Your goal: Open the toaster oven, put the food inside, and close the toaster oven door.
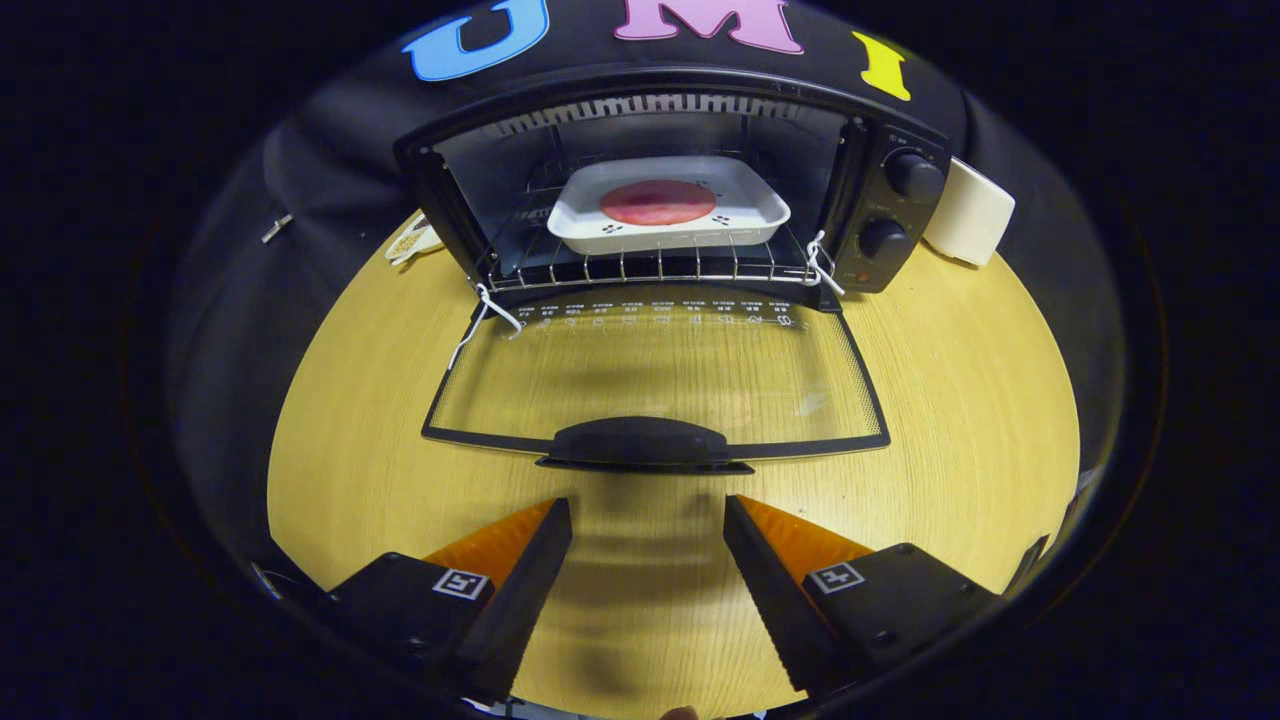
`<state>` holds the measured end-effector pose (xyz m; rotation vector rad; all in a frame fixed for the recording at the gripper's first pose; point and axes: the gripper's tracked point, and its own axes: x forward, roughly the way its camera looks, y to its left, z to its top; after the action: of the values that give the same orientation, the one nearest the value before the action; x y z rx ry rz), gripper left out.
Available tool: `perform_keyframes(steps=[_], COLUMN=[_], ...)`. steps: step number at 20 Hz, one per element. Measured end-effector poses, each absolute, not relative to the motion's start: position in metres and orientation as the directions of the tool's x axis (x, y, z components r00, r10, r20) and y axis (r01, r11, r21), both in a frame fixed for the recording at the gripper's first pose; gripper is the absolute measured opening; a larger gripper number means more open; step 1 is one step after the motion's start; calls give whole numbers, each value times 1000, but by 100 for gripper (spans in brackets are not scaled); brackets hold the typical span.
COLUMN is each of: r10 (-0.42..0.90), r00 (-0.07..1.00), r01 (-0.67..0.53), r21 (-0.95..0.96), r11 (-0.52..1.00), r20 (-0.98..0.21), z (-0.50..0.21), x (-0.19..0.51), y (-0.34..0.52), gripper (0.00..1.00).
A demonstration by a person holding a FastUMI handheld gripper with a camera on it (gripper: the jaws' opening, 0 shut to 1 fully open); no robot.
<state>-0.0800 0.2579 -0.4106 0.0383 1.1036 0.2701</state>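
Serrated fingers (560, 530) splayed empty before the flat glass door's (655, 375) moulded handle (640, 443)

one toaster oven (660, 190), one white dish (668, 205), two knobs (915, 175), one open-fingered tool (648, 515)

Light falls bright and even from above on the wooden table (950, 400), dimmer inside the oven (660, 190). Soft shadows lie under the door handle (640, 443) and between the open gripper (648, 510) fingers. The glass door (660, 375) shows faint glare. Fisheye bending curves the table's edges; focus stays sharp.
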Motion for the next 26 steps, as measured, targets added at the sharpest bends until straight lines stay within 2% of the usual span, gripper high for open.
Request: perform_keyframes(steps=[5,10,19,26], r10=[212,229,271,309], r00=[402,445,579,690], r01=[-141,-132,-187,-245], r21=[168,190,198,192], r11=[976,973,962,951], r20=[-891,-866,-769,-654], z=[-415,-398,-340,-278], x=[-70,-70,-63,-27], y=[263,262,257,261], gripper=[100,99,99,99])
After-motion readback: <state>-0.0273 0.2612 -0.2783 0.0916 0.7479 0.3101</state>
